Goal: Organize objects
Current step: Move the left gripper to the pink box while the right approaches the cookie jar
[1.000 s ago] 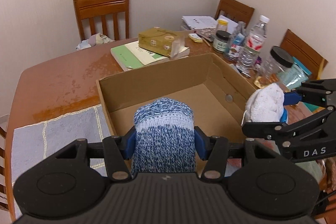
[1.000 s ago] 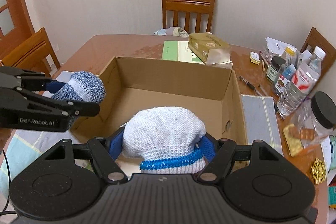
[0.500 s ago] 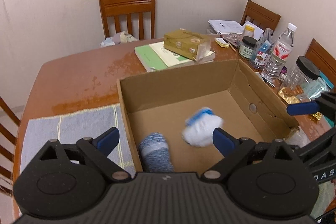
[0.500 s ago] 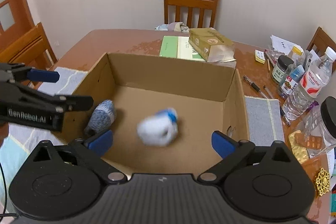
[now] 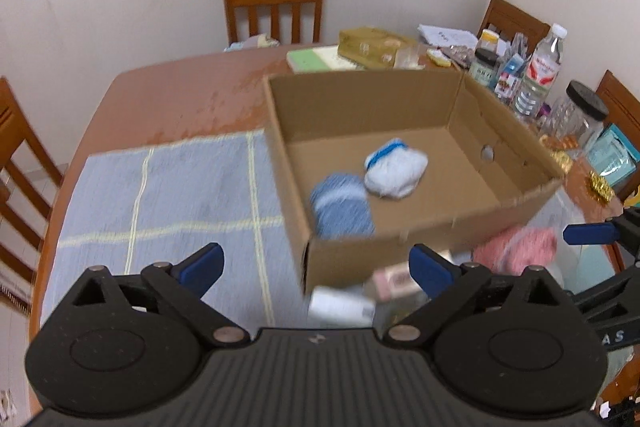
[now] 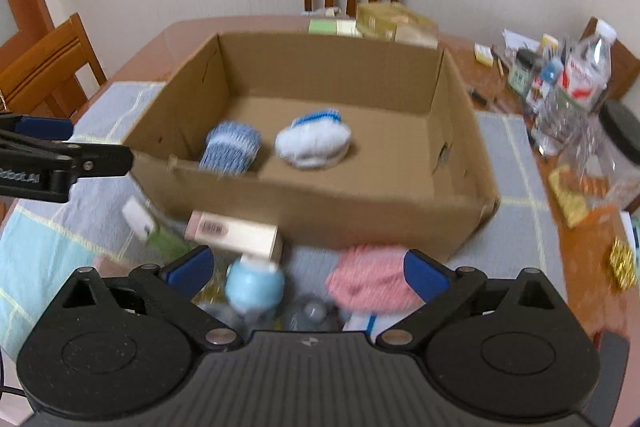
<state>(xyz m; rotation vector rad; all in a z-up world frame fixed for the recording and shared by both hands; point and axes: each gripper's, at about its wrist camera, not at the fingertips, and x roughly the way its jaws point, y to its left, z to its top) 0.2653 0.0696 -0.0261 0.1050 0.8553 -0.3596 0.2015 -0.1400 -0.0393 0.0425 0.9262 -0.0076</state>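
From the left wrist, the left gripper (image 5: 316,267) is still spreading its blue-padded jaws, nothing between them; the open brown cardboard box (image 5: 424,255) lies at one o'clock, holding a mottled blue knitted sock roll (image 5: 342,207) touching a white knitted sock roll with a blue band (image 5: 394,169). From the right wrist, the right gripper (image 6: 306,269) gapes empty over a pink knitted bundle (image 6: 372,281), twelve o'clock the box.

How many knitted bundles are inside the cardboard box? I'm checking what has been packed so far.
2. A blue knitted bundle lies by the box's near wall, and a white one with a blue band sits beside it toward the middle. The near wall may hide something low.
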